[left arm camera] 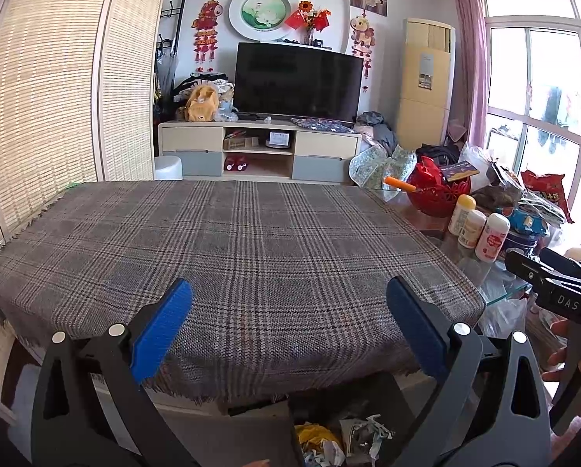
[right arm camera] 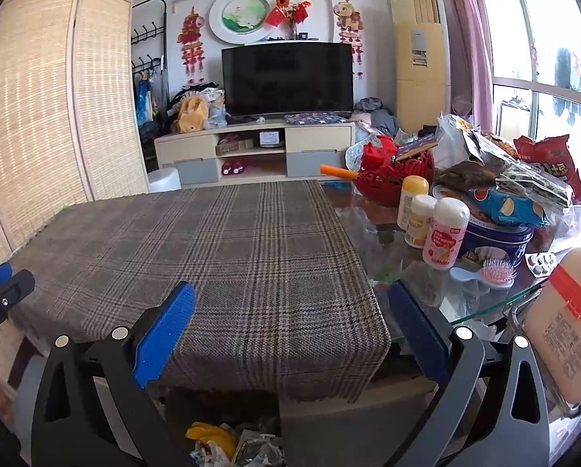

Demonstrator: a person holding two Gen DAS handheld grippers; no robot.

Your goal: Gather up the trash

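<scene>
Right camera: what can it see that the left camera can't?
Only the right view shows the pink hairbrush, the blister pack of pills and the big beige container with a red band. Only the left view shows the right tool's black body marked DAS. Both show the plaid cloth, the TV, the three white bottles and crumpled trash below the table edge.

Only "DAS" reads, in white on the right gripper.
</scene>
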